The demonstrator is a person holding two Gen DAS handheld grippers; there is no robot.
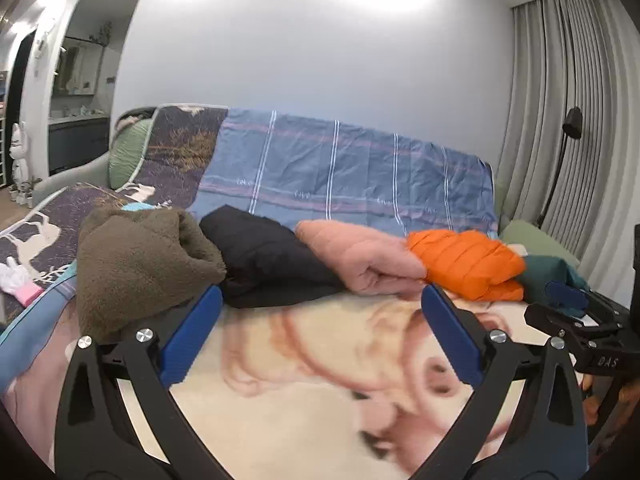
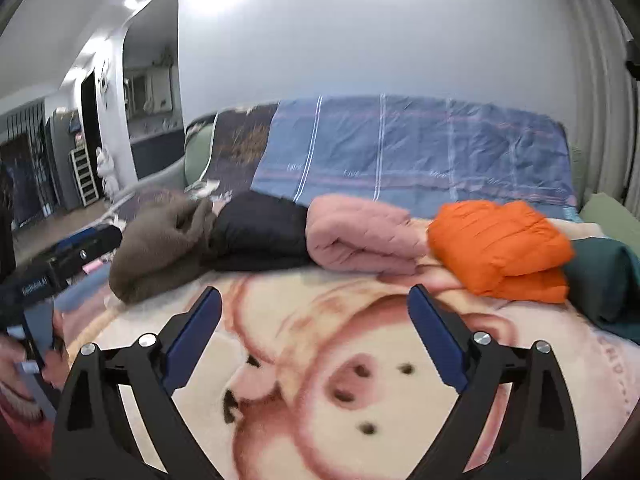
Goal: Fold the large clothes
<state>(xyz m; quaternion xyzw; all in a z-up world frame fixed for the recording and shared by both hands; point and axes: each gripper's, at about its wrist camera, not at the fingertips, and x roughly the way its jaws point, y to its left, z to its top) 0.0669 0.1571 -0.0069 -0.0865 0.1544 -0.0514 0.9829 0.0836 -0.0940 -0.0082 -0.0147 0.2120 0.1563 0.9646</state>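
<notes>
Evidently, no garment was being folded: on the pig-print blanket a row of folded clothes was seen lying beyond both grippers, the left gripper and right gripper held released and empty, so a fresh garment was judged to be needed next.

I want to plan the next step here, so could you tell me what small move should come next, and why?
Probably bring both open grippers back toward the person to fetch another unfolded garment. The left gripper and right gripper hold nothing over the bare pig-print blanket, while the brown fleece, black, pink, orange and teal garments already lie folded in a row.
</notes>
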